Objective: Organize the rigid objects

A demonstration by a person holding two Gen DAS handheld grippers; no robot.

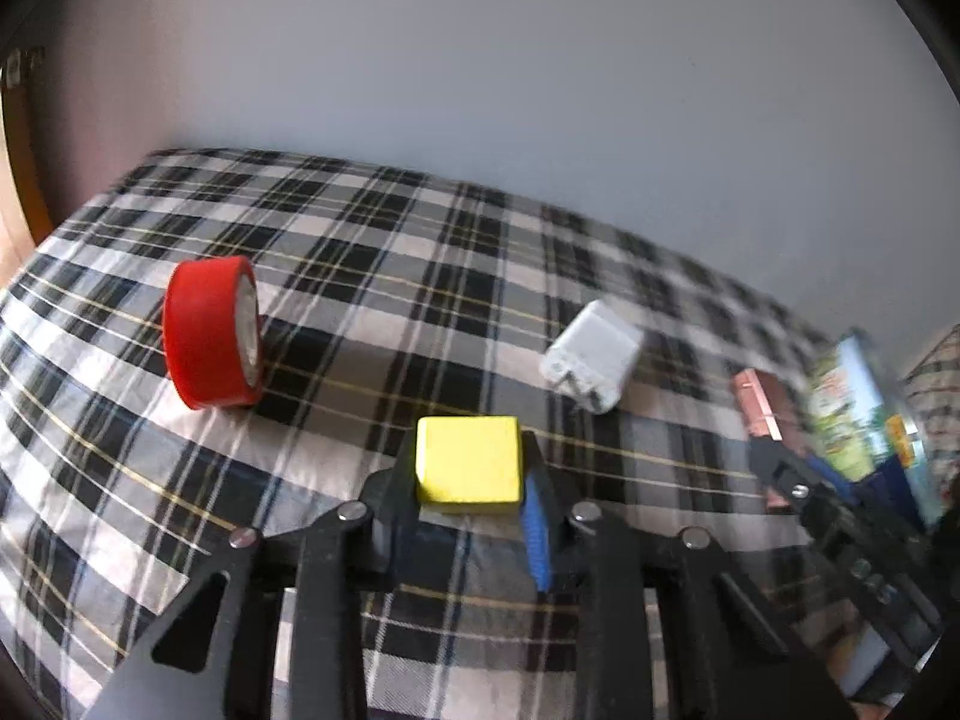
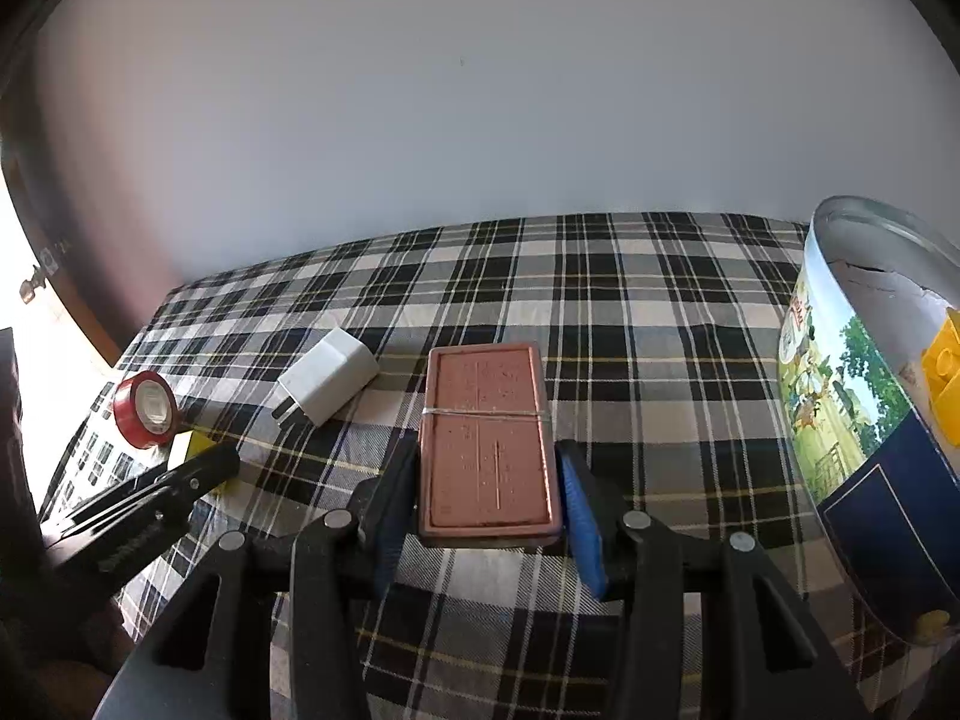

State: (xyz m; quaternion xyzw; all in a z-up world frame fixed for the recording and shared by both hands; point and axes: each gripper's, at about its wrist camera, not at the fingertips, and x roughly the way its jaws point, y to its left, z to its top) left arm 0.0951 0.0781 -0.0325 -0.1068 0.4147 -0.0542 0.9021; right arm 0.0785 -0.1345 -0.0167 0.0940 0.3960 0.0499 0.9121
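Midway, I'd say — left tool [image 1: 471,480] grips a yellow block [image 1: 468,459], right tool [image 2: 489,480] clamps a pink flat case [image 2: 487,444] beside the printed tin [image 2: 864,456]; red tape roll [image 1: 210,333] and white charger [image 1: 591,363] wait on the plaid counter [image 1: 360,300].

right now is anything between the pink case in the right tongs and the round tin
Nothing visible. The right tongs are shut on the pink case, and only bare plaid cloth lies between it and the round tin to its right. The white charger and red tape sit off to the left.
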